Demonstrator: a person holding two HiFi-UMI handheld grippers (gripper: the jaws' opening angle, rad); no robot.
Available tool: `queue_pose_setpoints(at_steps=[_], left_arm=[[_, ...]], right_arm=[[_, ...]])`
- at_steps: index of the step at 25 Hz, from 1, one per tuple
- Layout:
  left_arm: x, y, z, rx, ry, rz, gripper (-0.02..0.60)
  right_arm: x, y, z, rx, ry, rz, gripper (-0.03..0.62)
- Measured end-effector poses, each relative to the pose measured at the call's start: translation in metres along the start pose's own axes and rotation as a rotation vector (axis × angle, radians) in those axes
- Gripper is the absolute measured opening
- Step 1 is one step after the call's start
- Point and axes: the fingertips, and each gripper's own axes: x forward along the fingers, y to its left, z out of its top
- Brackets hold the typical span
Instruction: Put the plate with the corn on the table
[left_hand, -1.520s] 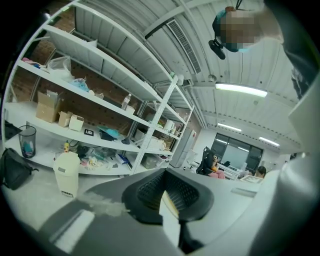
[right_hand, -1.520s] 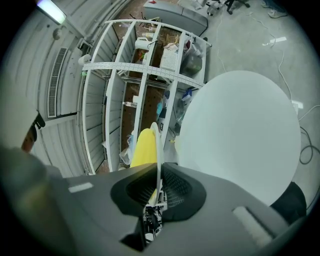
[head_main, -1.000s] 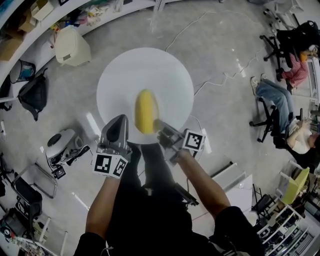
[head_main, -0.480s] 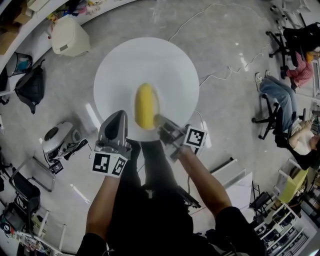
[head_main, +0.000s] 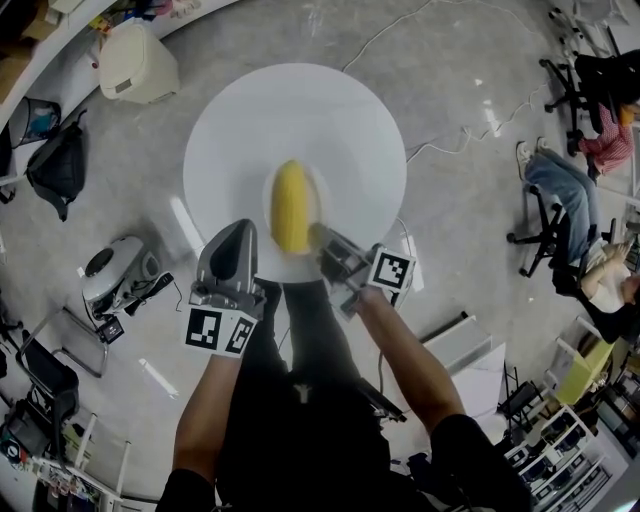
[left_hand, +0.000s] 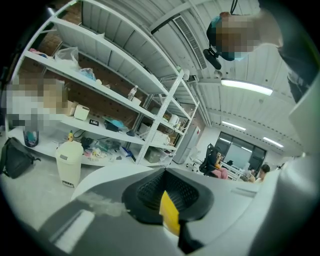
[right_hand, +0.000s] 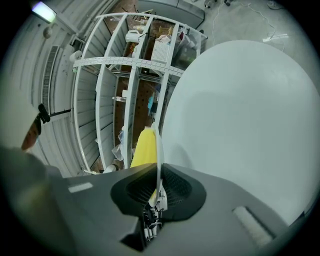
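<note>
Pinching plate (head_main: 267, 206) rim, right gripper (head_main: 321, 241), corn (head_main: 291, 205)

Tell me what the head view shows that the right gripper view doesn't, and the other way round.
Only the head view: the left gripper, the person's arms, a cream bin on the floor, and seated people at the right. Only the right gripper view: the plate seen edge-on, its thin rim pinched between that gripper's jaws, with metal shelving behind. Both: the right gripper, the yellow corn on the plate, and the round white table.
</note>
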Motion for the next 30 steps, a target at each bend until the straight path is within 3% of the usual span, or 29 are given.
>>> queue_pose_setpoints(at_steps=[30], left_arm=[[0.016,0.025,-0.018,-0.045,0.008,0.008,0.003]], right_arm=[[0.035,-0.048,0.003,0.024,0.020,-0.036,0.034]])
